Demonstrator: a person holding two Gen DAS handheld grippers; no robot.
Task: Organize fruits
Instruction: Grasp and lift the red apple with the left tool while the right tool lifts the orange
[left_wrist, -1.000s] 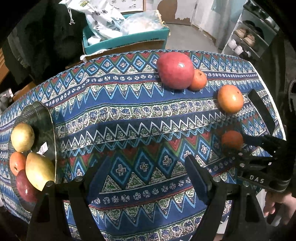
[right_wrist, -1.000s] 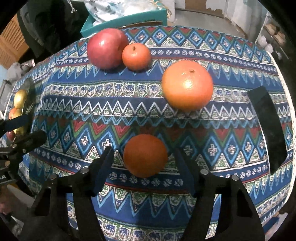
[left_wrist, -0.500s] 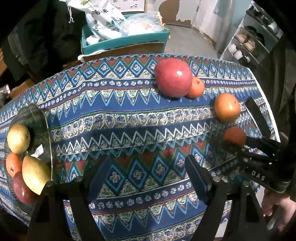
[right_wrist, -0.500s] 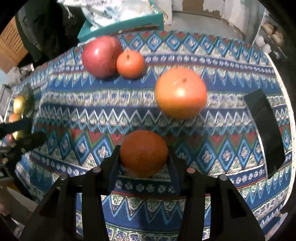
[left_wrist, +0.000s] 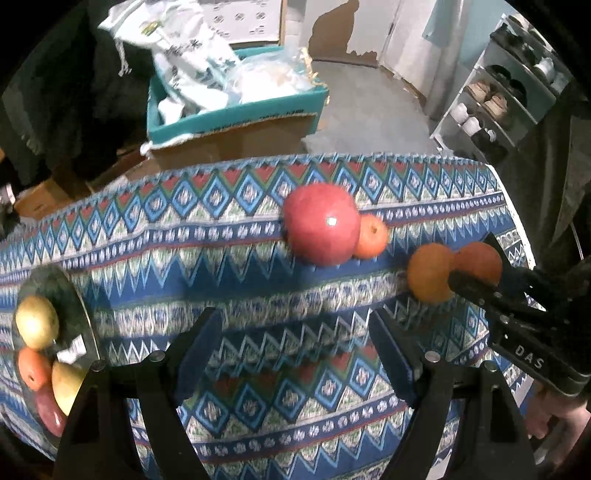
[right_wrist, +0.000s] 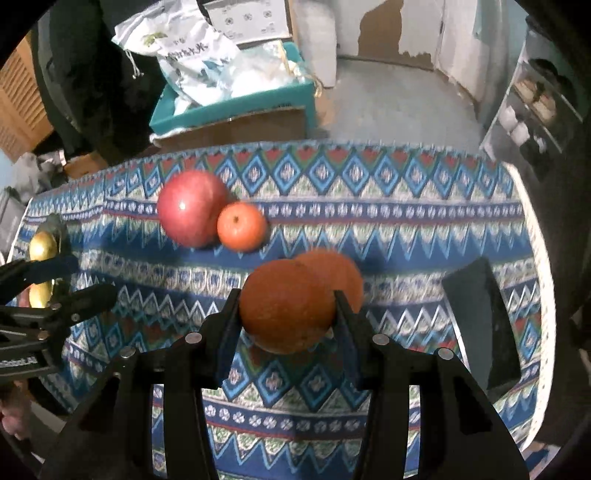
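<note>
Right tongs (right_wrist: 288, 306) are clamped on a small orange (right_wrist: 286, 304), one pad on each flank at its widest part, so the round fruit cannot roll out. The orange appears to sit clear of the patterned cloth (right_wrist: 369, 221) on the surface, judging by the shadow under it. Directly behind it, partly hidden, lies a larger orange (right_wrist: 340, 269); the two overlap in the right view, and I cannot tell whether they touch.

Left tongs (left_wrist: 295, 350) stand wide with nothing between the pads, hovering over bare cloth near the front edge. Probably kept free for the next fruit.

Further back on the surface, a big red apple (right_wrist: 190, 212) and a little tangerine (right_wrist: 242, 230) sit pressed together, apparently touching. They look untouched so far.

At the far left end is a dark plate (left_wrist: 79, 314), already carrying a yellowish pear (left_wrist: 37, 321), a small orange-red fruit (left_wrist: 33, 367), another yellow one and a dark red one at the near rim. This looks like the collecting spot, so the held orange is likely bound there, well apart from where it is now.

A black flat object (right_wrist: 480, 321) lies on the cloth at the right end, not part of the sorting as far as I can judge.

Risk: plate already crowded; a round orange may roll off.
</note>
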